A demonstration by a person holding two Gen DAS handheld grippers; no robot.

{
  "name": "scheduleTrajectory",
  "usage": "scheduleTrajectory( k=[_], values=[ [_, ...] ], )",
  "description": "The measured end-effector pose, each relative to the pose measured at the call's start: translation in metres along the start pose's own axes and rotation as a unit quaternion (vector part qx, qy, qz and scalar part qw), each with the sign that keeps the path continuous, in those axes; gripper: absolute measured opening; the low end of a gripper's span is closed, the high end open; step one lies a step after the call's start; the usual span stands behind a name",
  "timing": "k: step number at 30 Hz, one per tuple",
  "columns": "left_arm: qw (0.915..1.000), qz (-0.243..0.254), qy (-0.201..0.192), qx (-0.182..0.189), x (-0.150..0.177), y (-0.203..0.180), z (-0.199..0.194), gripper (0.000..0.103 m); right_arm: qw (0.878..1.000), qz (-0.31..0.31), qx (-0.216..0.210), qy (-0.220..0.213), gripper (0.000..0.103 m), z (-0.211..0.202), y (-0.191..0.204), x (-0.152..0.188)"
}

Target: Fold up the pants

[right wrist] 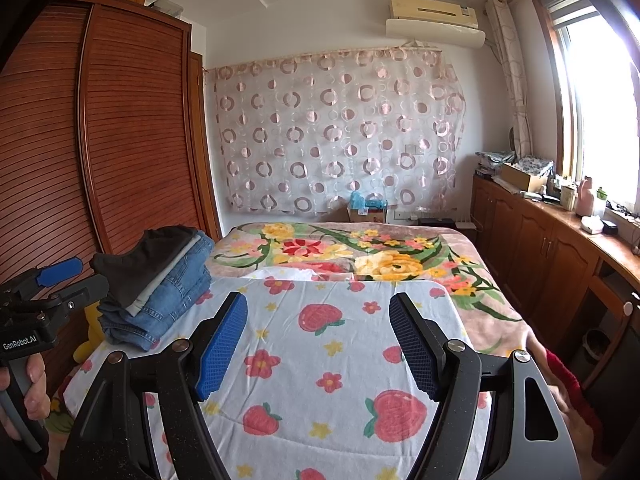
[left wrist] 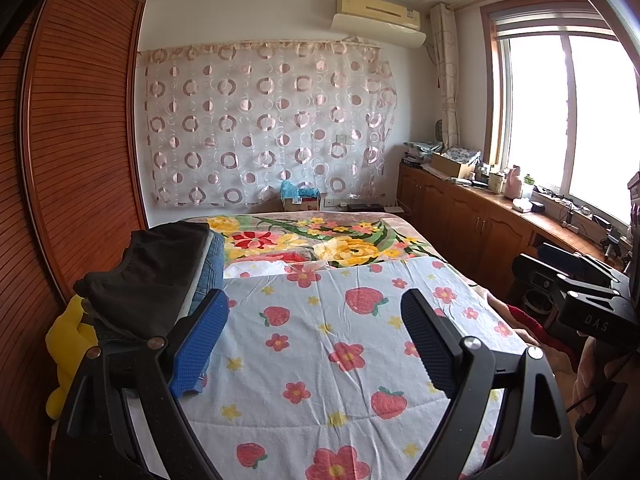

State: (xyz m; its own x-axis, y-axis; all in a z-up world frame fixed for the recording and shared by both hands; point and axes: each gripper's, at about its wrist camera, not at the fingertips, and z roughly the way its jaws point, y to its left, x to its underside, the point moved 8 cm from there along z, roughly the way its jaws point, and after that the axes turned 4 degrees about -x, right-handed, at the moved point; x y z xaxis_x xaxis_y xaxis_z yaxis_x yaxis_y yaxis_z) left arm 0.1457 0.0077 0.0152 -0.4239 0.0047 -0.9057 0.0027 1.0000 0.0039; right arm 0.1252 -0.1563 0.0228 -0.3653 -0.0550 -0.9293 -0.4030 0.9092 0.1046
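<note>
Strawberry-print sheet [right wrist: 320, 360], floral blanket [right wrist: 400, 252], wooden wardrobe [right wrist: 132, 128], circle-patterned curtain [right wrist: 340, 132], air conditioner [right wrist: 436, 16], yellow plush toy [left wrist: 66, 344]

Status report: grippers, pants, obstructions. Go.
Left gripper open, empty. Right gripper open, empty. Folded clothes stack, dark garment on jeans, at the bed's left edge. Strawberry sheet bare ahead.

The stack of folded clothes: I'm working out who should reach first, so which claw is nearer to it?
Left. The left claw hangs open right beside the stack of folded clothes, its left finger overlapping it. The right claw, also open, sits further right over the strawberry sheet.
</note>
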Motion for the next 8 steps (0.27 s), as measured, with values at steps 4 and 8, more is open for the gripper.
scheduleTrajectory(
  k=[4, 8],
  values=[
    [1.0, 0.0, 0.0, 0.001, 0.0005, 0.0, 0.0002, 0.089, 1.0, 0.0, 0.0, 0.001, 0.075, 0.0001, 0.0006, 0.0],
    [1.0, 0.0, 0.0, 0.0, 0.0011, 0.0002, 0.0002, 0.089, 1.0, 0.001, 0.002, 0.0, 0.075, -0.0007, 0.001, -0.001]
  ],
)
